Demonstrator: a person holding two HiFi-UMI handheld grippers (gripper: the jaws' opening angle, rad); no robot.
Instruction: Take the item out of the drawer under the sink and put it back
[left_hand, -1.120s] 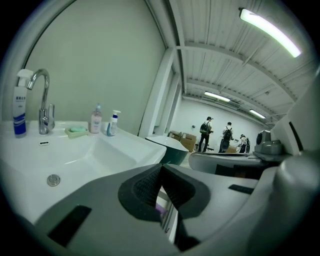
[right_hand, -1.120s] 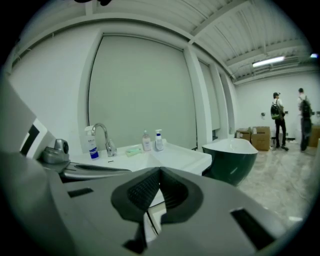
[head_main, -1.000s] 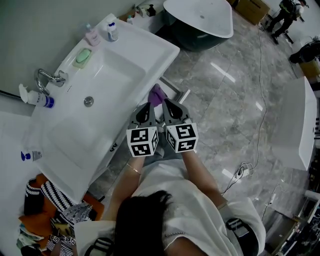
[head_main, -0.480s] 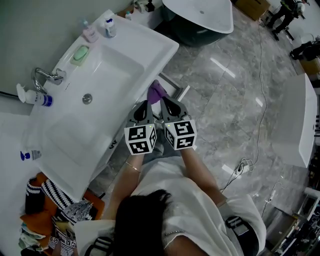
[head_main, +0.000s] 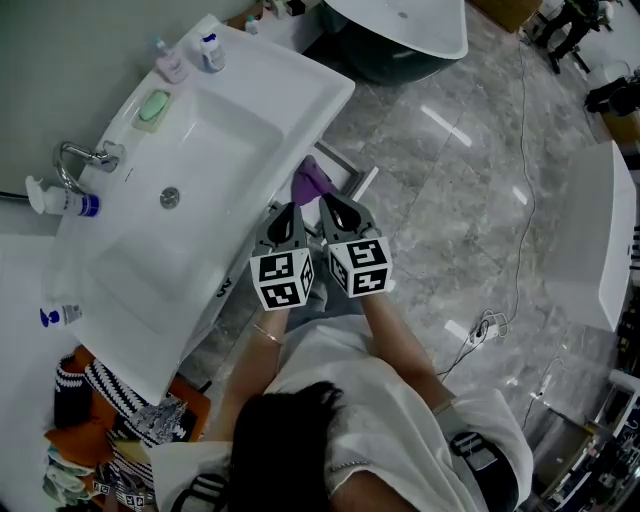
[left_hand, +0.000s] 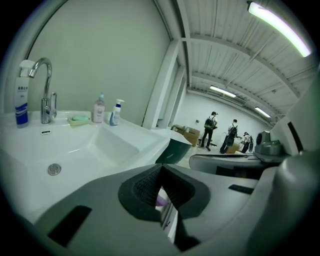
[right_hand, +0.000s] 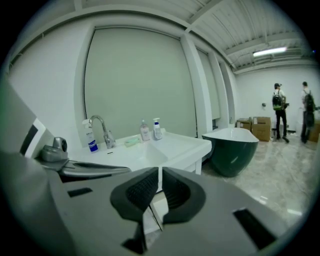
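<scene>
A purple item (head_main: 310, 182) lies in the pulled-out drawer (head_main: 352, 180) under the white sink (head_main: 215, 150). My left gripper (head_main: 291, 213) and right gripper (head_main: 334, 206) hover side by side just in front of and above the drawer, both pointing at it. Both are shut with nothing between their jaws. In the left gripper view, the left gripper (left_hand: 160, 168) shows its pads meeting, and a bit of the purple item (left_hand: 161, 202) shows below them. In the right gripper view, the right gripper (right_hand: 160, 173) is likewise shut and holds nothing, with the sink (right_hand: 150, 150) beyond.
A tap (head_main: 82, 155), a soap dish (head_main: 152, 108) and several bottles stand along the back of the sink. A dark green bathtub (head_main: 400, 35) stands behind on the marble floor (head_main: 460, 200). A cable (head_main: 520, 230) trails at the right. Striped cloths (head_main: 110, 410) lie at lower left. People (left_hand: 215, 127) stand far off.
The head view has drifted slightly, so the sink sits a little higher and further left. Both grippers stay shut, side by side over the drawer.
</scene>
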